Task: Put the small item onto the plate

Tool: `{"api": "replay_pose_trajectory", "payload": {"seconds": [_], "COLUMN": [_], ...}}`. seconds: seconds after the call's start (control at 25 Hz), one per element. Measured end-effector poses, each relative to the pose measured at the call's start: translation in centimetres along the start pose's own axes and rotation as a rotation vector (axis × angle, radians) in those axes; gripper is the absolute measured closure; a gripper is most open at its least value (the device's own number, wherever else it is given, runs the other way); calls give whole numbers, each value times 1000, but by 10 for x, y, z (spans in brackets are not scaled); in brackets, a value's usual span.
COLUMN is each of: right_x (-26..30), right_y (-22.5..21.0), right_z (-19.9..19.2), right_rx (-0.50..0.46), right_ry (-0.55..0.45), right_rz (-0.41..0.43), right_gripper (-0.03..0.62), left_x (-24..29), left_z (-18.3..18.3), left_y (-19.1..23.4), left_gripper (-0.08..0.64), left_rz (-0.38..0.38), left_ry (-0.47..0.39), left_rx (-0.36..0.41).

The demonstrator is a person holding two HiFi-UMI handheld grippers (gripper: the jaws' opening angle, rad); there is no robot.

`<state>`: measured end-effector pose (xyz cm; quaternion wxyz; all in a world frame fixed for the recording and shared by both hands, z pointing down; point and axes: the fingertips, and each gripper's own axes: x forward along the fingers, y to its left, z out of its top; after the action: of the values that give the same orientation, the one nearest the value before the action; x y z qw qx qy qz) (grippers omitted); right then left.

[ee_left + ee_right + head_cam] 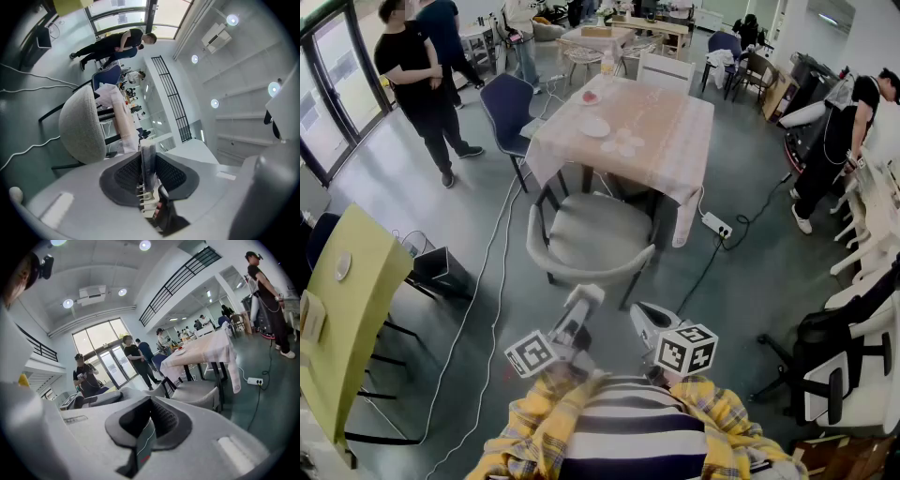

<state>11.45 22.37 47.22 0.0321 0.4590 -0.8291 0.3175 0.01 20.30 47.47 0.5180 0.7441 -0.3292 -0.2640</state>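
The table (666, 141) with a pale checked cloth stands well ahead of me. On it lie a white plate (594, 127), a plate with something red (591, 97) and a few small pale items (619, 143) that I cannot make out. Both grippers are held close to my body, far from the table. My left gripper (584, 298) (148, 157) points toward the grey chair (591, 239), its jaws together with nothing between them. To its right, my right gripper (645, 319) (147, 427) is likewise shut and empty.
The grey chair stands between me and the table. A blue chair (508, 103) is at the table's left, a power strip (715, 224) and cables lie on the floor. A yellow-green table (347, 309) is at my left. People stand at far left (417, 75) and right (844, 131).
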Motion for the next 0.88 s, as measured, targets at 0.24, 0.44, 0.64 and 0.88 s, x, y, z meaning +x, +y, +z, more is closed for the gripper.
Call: {"api": "replay_pose_trajectory", "payload": {"seconds": [0.24, 0.44, 0.64, 0.88], "right_x": [-1, 0, 3, 12], "right_y": [0, -1, 1, 6], "right_z": [1, 1, -2, -4], "right_rx": [3, 8, 40, 56], "right_ry": [-2, 1, -6, -3], "right_rz": [-9, -12, 10, 17], "right_gripper": [595, 595, 595, 595], "left_x": [1, 3, -2, -5], "left_z": [3, -2, 0, 6], "left_y": [-11, -11, -2, 1], "left_gripper": [476, 476, 476, 476], "left_rz": [-5, -8, 26, 17], "left_ry": [-9, 3, 11, 8], "left_rx": [-11, -35, -5, -32]}}
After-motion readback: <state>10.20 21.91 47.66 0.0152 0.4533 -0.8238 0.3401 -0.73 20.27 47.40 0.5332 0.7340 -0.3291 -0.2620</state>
